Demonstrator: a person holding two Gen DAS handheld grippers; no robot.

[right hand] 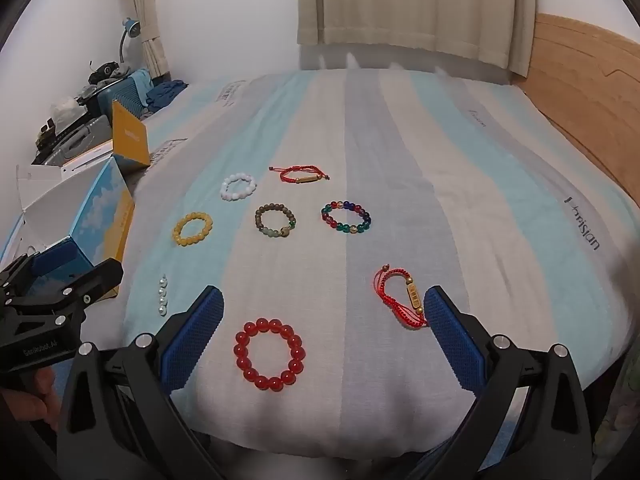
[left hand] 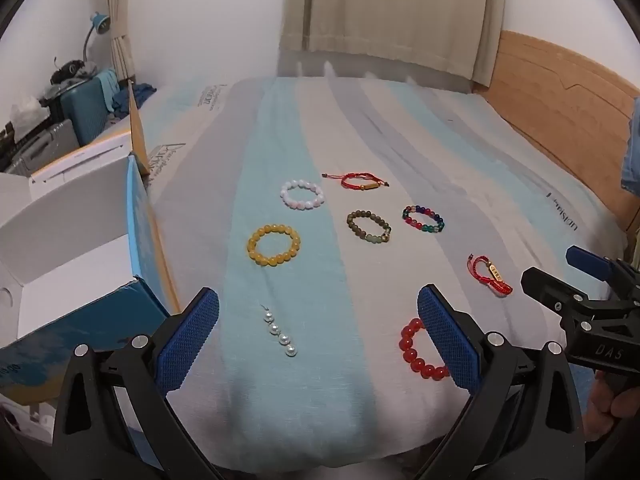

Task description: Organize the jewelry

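Observation:
Several bracelets lie on a striped bedsheet (left hand: 320, 400). A red bead bracelet (right hand: 269, 354) lies nearest, between my right gripper's open fingers; in the left wrist view (left hand: 412, 350) it is partly behind my left gripper's right finger. A short pearl strand (left hand: 279, 333) lies between my left gripper's fingers. Farther off are a yellow bracelet (left hand: 273, 244), a white one (left hand: 302, 194), an olive one (left hand: 368, 226), a multicolour one (left hand: 423, 219) and two red cord bracelets (left hand: 489, 275) (left hand: 357, 180). My left gripper (left hand: 318, 338) and right gripper (right hand: 320, 332) are open and empty above the sheet.
An open white box with blue-yellow sides (left hand: 68, 248) stands at the bed's left edge. Suitcases and clutter (left hand: 76, 108) are beyond it. A wooden headboard (left hand: 560, 112) runs along the right. Curtains (left hand: 392, 12) hang at the far end.

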